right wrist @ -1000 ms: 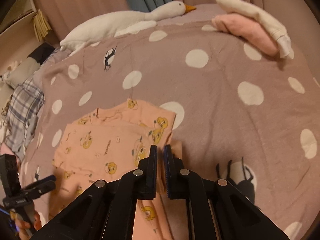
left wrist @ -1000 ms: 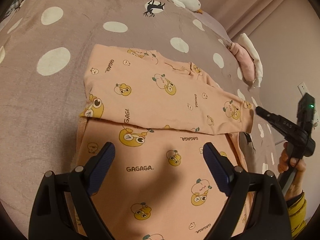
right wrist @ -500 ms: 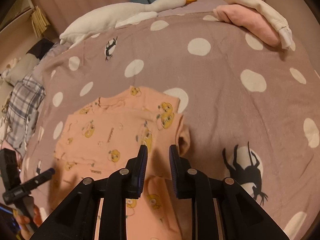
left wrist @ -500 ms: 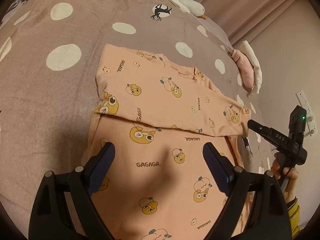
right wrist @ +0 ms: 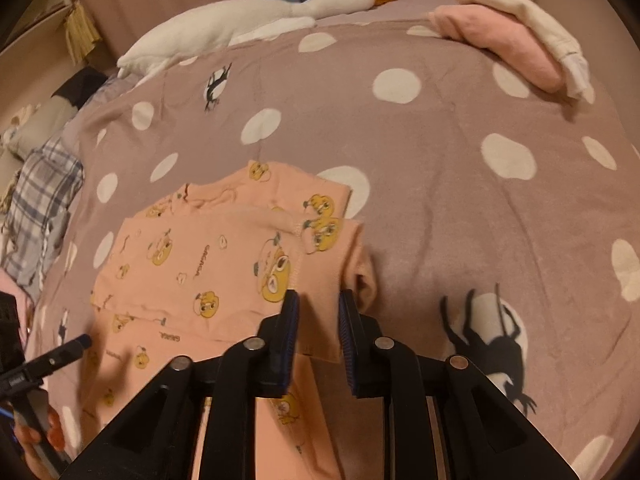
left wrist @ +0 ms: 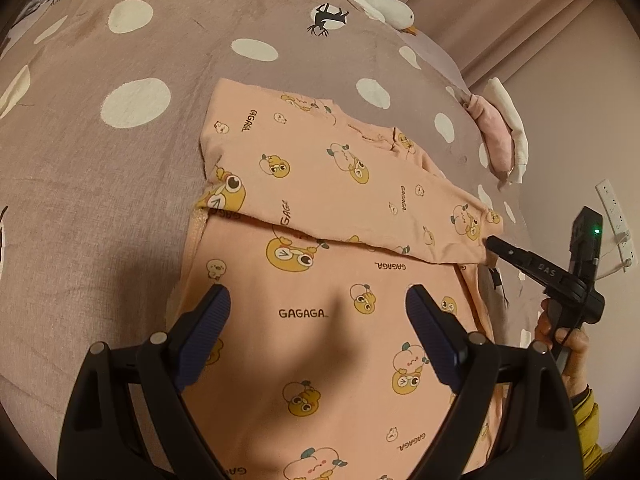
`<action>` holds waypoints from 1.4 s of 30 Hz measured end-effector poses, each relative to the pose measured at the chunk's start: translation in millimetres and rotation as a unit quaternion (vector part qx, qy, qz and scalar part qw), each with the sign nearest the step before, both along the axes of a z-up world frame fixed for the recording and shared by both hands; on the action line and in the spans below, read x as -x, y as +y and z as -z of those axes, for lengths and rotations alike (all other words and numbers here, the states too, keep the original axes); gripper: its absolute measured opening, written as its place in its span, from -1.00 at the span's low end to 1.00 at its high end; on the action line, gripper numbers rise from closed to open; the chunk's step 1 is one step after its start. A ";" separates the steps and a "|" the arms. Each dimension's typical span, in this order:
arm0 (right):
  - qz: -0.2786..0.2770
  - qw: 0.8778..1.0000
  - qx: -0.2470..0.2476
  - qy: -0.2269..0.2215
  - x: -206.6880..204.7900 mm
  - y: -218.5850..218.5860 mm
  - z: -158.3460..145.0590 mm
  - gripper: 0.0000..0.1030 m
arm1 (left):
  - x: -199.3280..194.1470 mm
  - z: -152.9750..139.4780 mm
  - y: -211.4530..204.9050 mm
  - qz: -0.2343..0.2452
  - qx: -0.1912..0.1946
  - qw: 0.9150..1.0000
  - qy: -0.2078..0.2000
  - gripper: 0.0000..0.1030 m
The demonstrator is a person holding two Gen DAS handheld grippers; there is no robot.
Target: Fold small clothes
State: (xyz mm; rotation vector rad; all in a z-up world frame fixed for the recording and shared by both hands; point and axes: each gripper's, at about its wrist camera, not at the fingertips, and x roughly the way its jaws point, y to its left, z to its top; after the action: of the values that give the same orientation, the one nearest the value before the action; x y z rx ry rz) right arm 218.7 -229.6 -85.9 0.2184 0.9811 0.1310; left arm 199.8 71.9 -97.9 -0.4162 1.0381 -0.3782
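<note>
Right gripper [right wrist: 318, 304], jaws narrowly apart and closing, poised over the right edge of the folded-over sleeve of the peach printed garment [left wrist: 344, 216], with a strip of that fabric seen between the pads; whether they press it cannot be told. Left gripper [left wrist: 318, 300], jaws wide apart and empty, hovers above the garment's lower panel. The garment lies flat on the dotted bedspread [right wrist: 460, 184], sleeve band crossing its chest. Folded pink and white clothes [right wrist: 512, 48] rest well apart near the far edge. For a clean fold, pinch only the sleeve layer at its hem and keep the crease straight.
</note>
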 end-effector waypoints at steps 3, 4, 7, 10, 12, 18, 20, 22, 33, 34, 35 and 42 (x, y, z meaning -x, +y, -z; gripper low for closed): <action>-0.009 1.000 0.016 -0.017 0.6 8.8 -5.5 -0.91 | 1.2 -0.1 2.9 -0.002 -0.001 1.000 -0.002 0.74; -0.010 1.000 0.019 -0.021 0.4 10.3 -7.6 -0.91 | 0.9 0.5 4.5 -0.003 -0.001 1.000 -0.001 0.74; -0.003 0.999 0.018 -0.026 -1.5 10.2 -13.1 -0.92 | 1.6 1.4 13.5 -0.012 0.005 1.000 0.001 0.74; -0.009 0.999 -0.015 -0.038 2.2 9.9 -20.7 -0.92 | 4.7 0.1 21.4 -0.018 0.006 1.000 -0.002 0.74; -0.018 0.999 -0.012 -0.045 3.1 21.2 -28.5 -0.92 | 6.8 -2.9 29.7 -0.025 0.011 1.000 -0.005 0.74; -0.100 0.992 0.004 -0.080 -12.6 122.9 -60.7 -0.92 | 27.9 -18.1 74.2 -0.073 0.011 0.997 -0.025 0.74; -0.149 0.985 0.012 -0.081 -18.7 177.5 -67.2 -0.92 | 38.2 -18.4 94.6 -0.095 0.002 0.995 -0.022 0.74; -0.199 0.977 0.021 -0.074 -22.3 232.0 -68.8 -0.92 | 45.7 -16.7 110.2 -0.115 -0.003 0.993 -0.017 0.74; -0.346 0.938 0.002 -0.018 14.1 271.7 -52.1 -0.61 | 66.8 -10.2 148.5 -0.169 0.006 0.986 -0.004 0.74; -0.339 0.941 -0.015 -0.013 15.2 249.1 -53.0 -0.59 | 63.9 -14.9 142.2 -0.162 0.006 0.987 -0.009 0.74; -0.329 0.944 -0.029 -0.014 16.1 231.7 -54.8 -0.59 | 59.8 -18.9 137.0 -0.155 0.007 0.988 -0.014 0.74; -0.076 0.991 -0.104 -0.040 -19.5 35.4 -64.8 -0.59 | 24.6 -57.1 57.8 -0.051 0.036 0.997 -0.053 0.74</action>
State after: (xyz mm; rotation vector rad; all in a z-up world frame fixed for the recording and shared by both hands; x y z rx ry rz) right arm 238.1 -194.2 -21.1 0.3278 0.9028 0.3802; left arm 175.1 129.8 -40.8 -0.5062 0.8977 -0.3430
